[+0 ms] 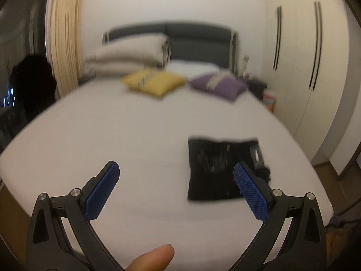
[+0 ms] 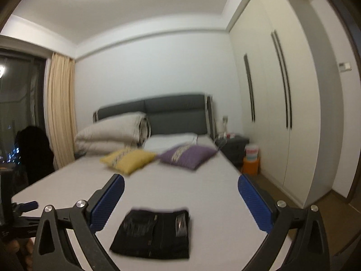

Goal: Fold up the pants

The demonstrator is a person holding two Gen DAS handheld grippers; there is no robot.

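White sheeting covers the bed point(image 1: 135, 124), which fills most of both views, with a dark grey headboard point(image 2: 176, 113) seen at 12 o'clock against a pale wall. A rolled beige duvet point(image 1: 126, 54) is stacked at about 11 o'clock near the headboard, and a yellow cushion point(image 1: 153, 82) and a purple cushion point(image 1: 218, 85) are laid side by side just in front of it, apart from the task's garment. A cream curtain point(image 2: 59, 110) is hung at 10 o'clock beside a dark window, and something dark is draped over what may be a chair point(image 2: 33, 151) at 9 o'clock. White wardrobe doors point(image 2: 282, 94) with long dark handles are lined along 2 to 3 o'clock, and an orange box point(image 2: 250, 164) with a pale tub on it is seen on the floor at their foot.

The black pants point(image 2: 155, 234) are found folded into a compact rectangle, lying flat on the sheet near the foot of the bed, with nothing on top of them. In the left wrist view they are partly hidden at 4 o'clock behind one blue pad. The left gripper point(image 1: 176, 171) is held wide apart above the sheet, with nothing between its pads. The right gripper point(image 2: 180, 185) is likewise spread wide and holds nothing, the pants being seen below it at 6 o'clock. Both views are blurred
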